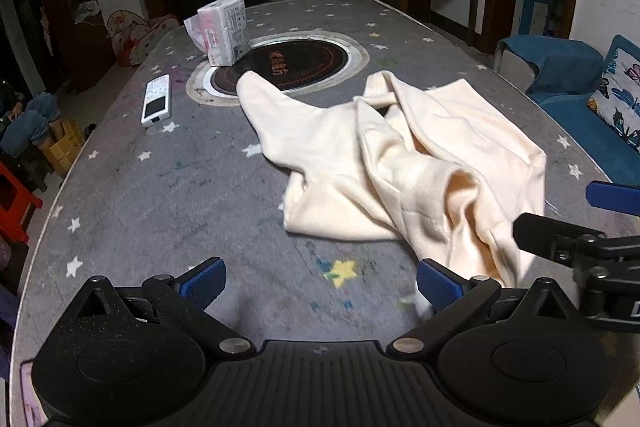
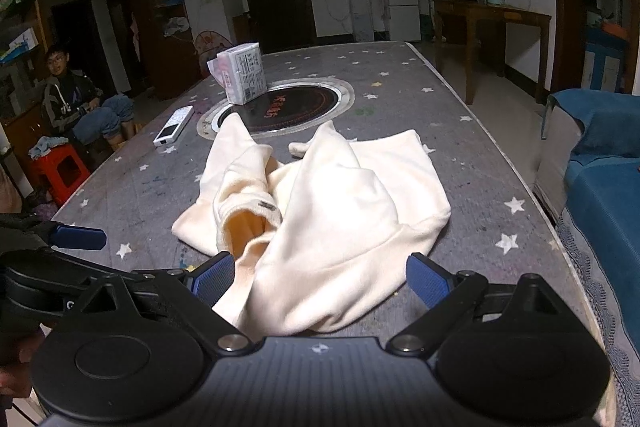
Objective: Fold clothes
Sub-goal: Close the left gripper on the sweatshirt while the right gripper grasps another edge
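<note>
A cream sweatshirt (image 1: 404, 163) lies crumpled on the grey star-print table (image 1: 160, 195); it also shows in the right wrist view (image 2: 332, 203), with one sleeve reaching toward the round hotplate. My left gripper (image 1: 320, 285) is open and empty, just left of the garment's near edge. My right gripper (image 2: 320, 283) is open, its jaws standing on either side of the near hem, which lies between them. The right gripper's fingers (image 1: 612, 197) show at the right edge of the left wrist view.
A round black hotplate (image 1: 296, 67) is set into the table's middle. A tissue pack (image 1: 226, 29) stands at its far left and a white remote (image 1: 157, 101) lies left of it. A blue sofa (image 2: 600, 195) runs along the right. A person (image 2: 76, 103) sits at left.
</note>
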